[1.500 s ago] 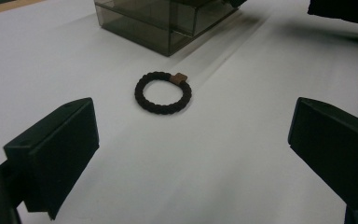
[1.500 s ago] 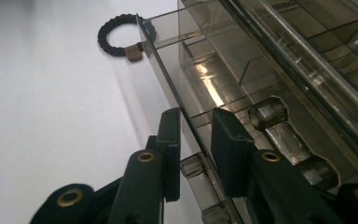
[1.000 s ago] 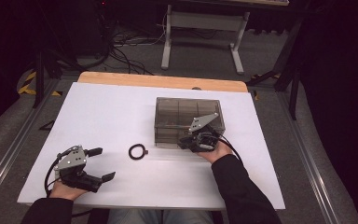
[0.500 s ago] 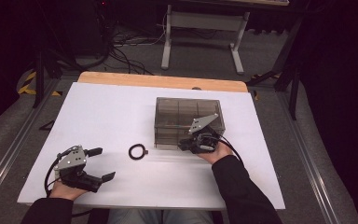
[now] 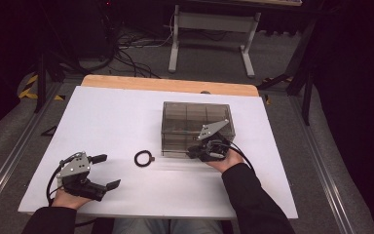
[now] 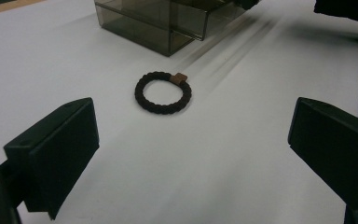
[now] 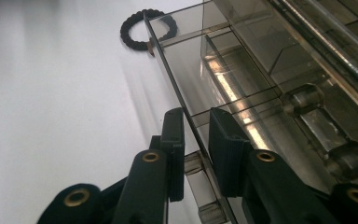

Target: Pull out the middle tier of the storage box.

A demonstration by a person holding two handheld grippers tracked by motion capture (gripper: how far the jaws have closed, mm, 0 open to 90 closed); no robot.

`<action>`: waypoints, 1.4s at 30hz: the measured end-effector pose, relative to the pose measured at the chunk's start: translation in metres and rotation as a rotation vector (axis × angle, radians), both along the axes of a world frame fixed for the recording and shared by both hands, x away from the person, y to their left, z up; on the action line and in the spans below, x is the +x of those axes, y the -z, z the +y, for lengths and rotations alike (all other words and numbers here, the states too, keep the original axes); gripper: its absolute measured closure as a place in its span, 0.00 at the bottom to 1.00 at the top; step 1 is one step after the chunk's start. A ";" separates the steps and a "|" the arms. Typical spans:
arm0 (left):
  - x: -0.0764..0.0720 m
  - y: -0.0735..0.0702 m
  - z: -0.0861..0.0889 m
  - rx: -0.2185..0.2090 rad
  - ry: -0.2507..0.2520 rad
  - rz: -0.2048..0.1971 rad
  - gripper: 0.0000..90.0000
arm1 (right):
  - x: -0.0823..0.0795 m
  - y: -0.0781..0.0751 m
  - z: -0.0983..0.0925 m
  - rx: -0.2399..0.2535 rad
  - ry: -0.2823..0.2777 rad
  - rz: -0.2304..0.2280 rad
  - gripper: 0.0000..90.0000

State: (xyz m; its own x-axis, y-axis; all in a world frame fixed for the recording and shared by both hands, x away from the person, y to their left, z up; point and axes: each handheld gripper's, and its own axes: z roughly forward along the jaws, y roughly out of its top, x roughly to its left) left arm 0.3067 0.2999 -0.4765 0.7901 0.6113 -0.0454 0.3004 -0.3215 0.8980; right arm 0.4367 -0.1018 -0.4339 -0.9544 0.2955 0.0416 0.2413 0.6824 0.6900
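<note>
A smoky clear plastic box (image 5: 197, 122) with inner compartments stands on the white table (image 5: 126, 117), right of centre. My right gripper (image 5: 200, 151) is at its near front edge. In the right gripper view the two jaws (image 7: 196, 140) are pinched on the box's thin clear front wall (image 7: 177, 88). A black braided hair tie (image 5: 143, 158) with a small brown tag lies flat, left of the box front. It lies straight ahead of my left gripper (image 6: 191, 140), well short of the box (image 6: 168, 23). The left gripper (image 5: 104, 171) rests at the near left, jaws wide apart with nothing between them.
A wooden strip (image 5: 170, 86) runs along the table's far edge. Beyond it are a metal stand (image 5: 209, 29) and cables on the floor. Metal rails (image 5: 9, 156) flank the table. A dark sleeve (image 5: 253, 200) comes in from the bottom right.
</note>
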 end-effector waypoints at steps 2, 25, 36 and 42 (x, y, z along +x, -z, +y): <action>0.000 0.000 0.000 0.000 0.000 0.000 0.03 | -0.001 0.000 0.000 0.000 0.001 0.001 0.85; 0.000 0.000 0.000 0.002 0.000 -0.001 0.03 | -0.007 0.001 -0.002 -0.006 -0.013 0.022 0.85; 0.000 0.000 0.000 0.002 0.000 -0.001 0.03 | -0.010 0.003 -0.003 -0.011 -0.018 0.031 0.85; 0.000 0.000 0.000 0.001 0.000 -0.002 0.03 | -0.012 0.003 -0.003 -0.010 -0.020 0.040 0.85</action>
